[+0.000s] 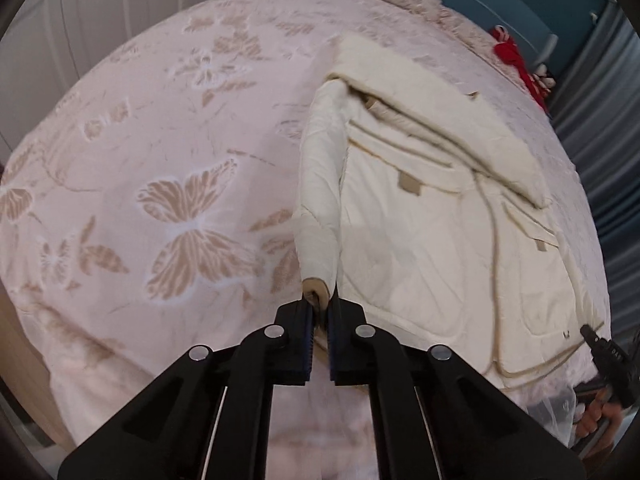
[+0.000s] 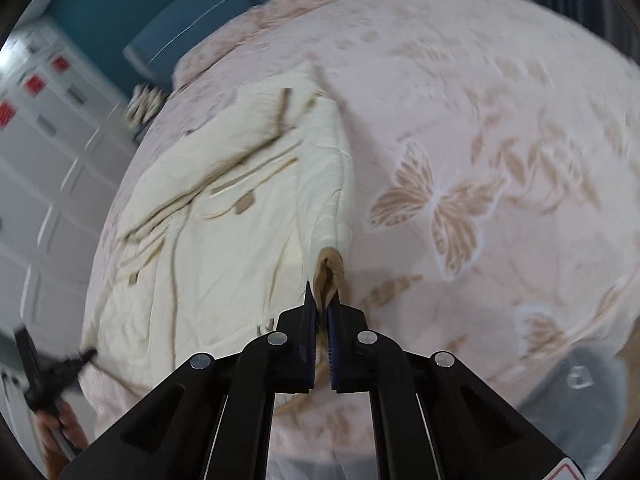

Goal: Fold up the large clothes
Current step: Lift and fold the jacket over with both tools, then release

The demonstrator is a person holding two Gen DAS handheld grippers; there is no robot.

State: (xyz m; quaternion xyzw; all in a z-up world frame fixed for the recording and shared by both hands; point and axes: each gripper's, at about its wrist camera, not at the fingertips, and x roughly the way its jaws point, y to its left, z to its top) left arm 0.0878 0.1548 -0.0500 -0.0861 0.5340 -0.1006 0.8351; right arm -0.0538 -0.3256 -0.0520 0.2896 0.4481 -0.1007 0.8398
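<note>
The left gripper (image 1: 320, 312) was found with its jaws clenched on the tan cuff (image 1: 316, 288) of one sleeve (image 1: 320, 184) of the cream coat (image 1: 420, 216), the cuff pinched between the blue pads. The right gripper (image 2: 322, 308) was likewise clenched on the tan cuff (image 2: 330, 272) of the other sleeve (image 2: 324, 200), the fabric bunched upright between its jaws. Both sleeves ran from the cuffs away toward the shoulders, drawn up off the body of the garment. The coat lay spread front-up on the bed (image 1: 160, 140), near one edge, with tan piping, pocket tabs and a drawcord visible across its quilted surface and its pale collar or hood turned over at the far end. The bed was covered by a pink spread printed with tan butterflies. Beyond the coat, at the head of the bed, a red item (image 1: 516, 60) was noted against a blue headboard (image 1: 520, 4), with white cabinet doors (image 2: 48, 152) to the side; the right wrist view was blurred
</note>
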